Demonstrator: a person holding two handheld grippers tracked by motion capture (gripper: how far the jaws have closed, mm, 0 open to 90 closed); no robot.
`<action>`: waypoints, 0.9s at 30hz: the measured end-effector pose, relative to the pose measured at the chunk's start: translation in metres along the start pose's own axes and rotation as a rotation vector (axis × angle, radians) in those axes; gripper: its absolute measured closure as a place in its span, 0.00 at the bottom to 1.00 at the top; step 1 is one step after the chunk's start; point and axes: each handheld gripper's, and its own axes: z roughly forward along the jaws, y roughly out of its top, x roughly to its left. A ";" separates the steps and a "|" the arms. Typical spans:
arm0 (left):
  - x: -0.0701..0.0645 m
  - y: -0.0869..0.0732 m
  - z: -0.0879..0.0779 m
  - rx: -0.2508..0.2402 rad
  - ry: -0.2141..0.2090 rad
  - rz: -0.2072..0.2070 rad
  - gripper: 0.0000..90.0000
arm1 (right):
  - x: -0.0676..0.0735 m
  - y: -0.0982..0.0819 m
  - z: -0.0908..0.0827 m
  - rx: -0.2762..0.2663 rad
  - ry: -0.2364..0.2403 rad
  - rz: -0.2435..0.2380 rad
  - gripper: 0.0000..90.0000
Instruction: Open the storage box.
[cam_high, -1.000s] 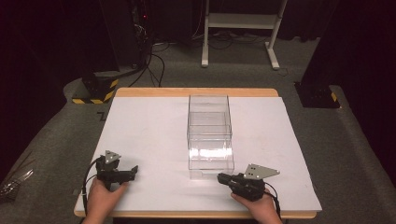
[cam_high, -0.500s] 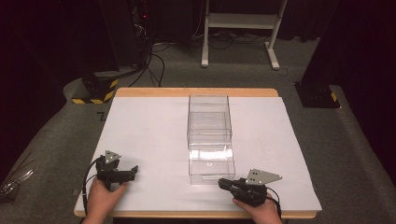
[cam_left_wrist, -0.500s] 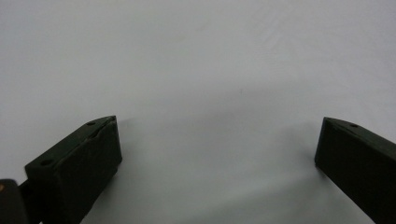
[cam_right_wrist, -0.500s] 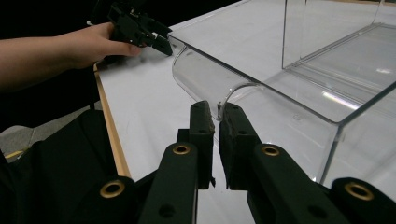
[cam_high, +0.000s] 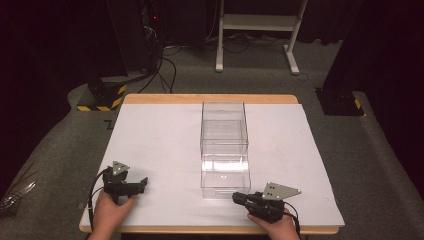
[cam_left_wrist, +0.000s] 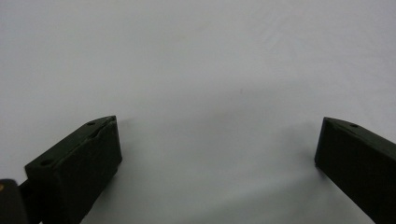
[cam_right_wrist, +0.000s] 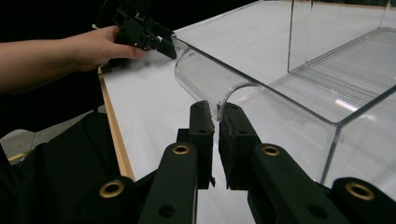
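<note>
Resting low on the white table top (cam_high: 160, 135), the clear plastic box (cam_high: 224, 131) sits in the middle of the high view, with its clear drawer (cam_high: 226, 176) pulled part way out toward the bottom of the frame. Walls and edges of both are hard to trace there, since the plastic shows mostly as faint lines and glare.

The right gripper (cam_high: 239, 198) lies at the lower right of the high view, its tip at the drawer's near corner; the hand (cam_high: 274, 227) behind it is cut off by the bottom edge. From above, the jaws read as one dark point. The right gripper view gives the detail: the right gripper (cam_right_wrist: 216, 122), in the lower middle of the frame, has its two jaws drawn almost together, with the thin curved lip of the drawer (cam_right_wrist: 261, 107) pinched in the narrow slot between them.

The left gripper (cam_high: 142, 183) sits at the lower left of the high view, well apart from the box, held by a hand (cam_high: 111, 212) that is also cut off below. In the left gripper view its jaws stand wide apart at the lower corners, with bare white table top (cam_left_wrist: 201, 70) between them and nothing gripped. The right gripper view also catches the left gripper (cam_right_wrist: 169, 46) far off at the upper left.
</note>
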 end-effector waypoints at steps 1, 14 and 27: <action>0.000 0.000 0.000 0.000 0.000 0.000 0.01 | 0.000 0.000 0.000 -0.002 -0.004 0.000 0.91; 0.000 0.000 0.000 0.000 0.000 0.001 0.01 | 0.001 -0.001 -0.005 -0.012 -0.046 -0.012 0.82; 0.000 0.000 0.000 0.000 0.000 0.000 0.01 | 0.004 0.010 -0.021 -0.086 -0.081 -0.045 0.83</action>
